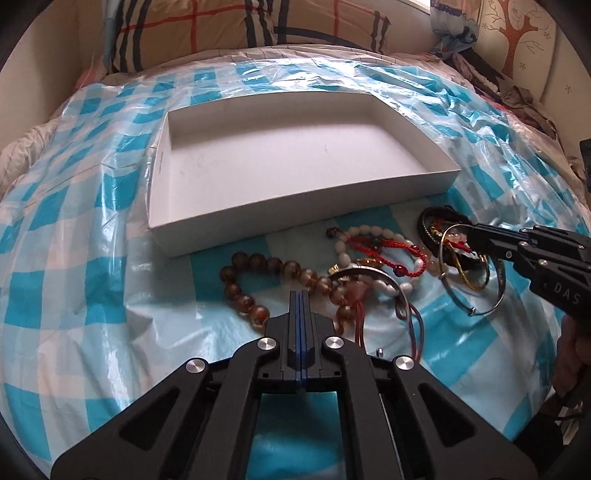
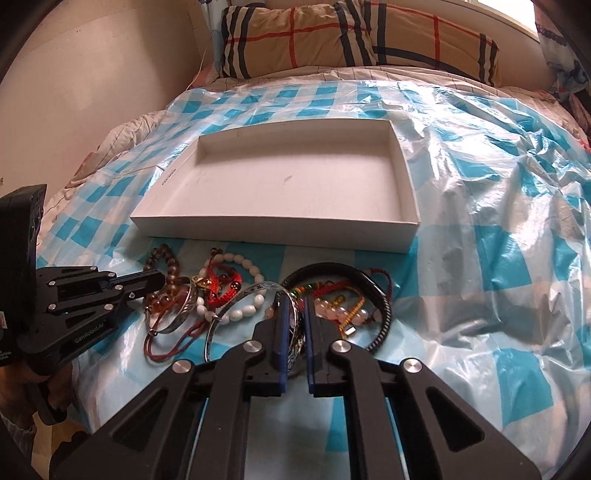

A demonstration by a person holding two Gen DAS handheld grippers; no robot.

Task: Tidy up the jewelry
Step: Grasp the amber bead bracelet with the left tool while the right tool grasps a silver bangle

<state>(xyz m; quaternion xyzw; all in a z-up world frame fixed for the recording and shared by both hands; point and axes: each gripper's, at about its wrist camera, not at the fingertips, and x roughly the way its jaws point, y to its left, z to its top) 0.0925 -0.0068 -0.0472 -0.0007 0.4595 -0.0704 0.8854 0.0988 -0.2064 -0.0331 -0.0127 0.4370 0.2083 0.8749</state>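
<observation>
An empty white box (image 1: 295, 210) (image 2: 277, 232) lies on the bed. In front of it is a tangle of jewelry: a brown bead bracelet (image 1: 258, 264) (image 2: 170, 266), a white bead bracelet (image 1: 369, 232) (image 2: 240, 258), red cord bracelets (image 1: 388, 254) (image 2: 221, 291), a wide silver cuff (image 1: 369, 273) (image 2: 184, 310) and a black braided bracelet (image 2: 384, 306). My left gripper (image 1: 299, 295) (image 2: 159, 280) is shut at the brown beads, with nothing visible between its fingers. My right gripper (image 2: 297, 306) (image 1: 474, 236) is shut on a thin silver bangle (image 2: 251, 291) (image 1: 448, 291).
A blue-and-white checked plastic sheet (image 1: 92, 258) (image 2: 498, 258) covers the bed under everything. Plaid pillows (image 1: 221, 29) (image 2: 332, 37) lie behind the box. A wall runs along the left. A person's hand (image 2: 48, 387) holds the left gripper's handle.
</observation>
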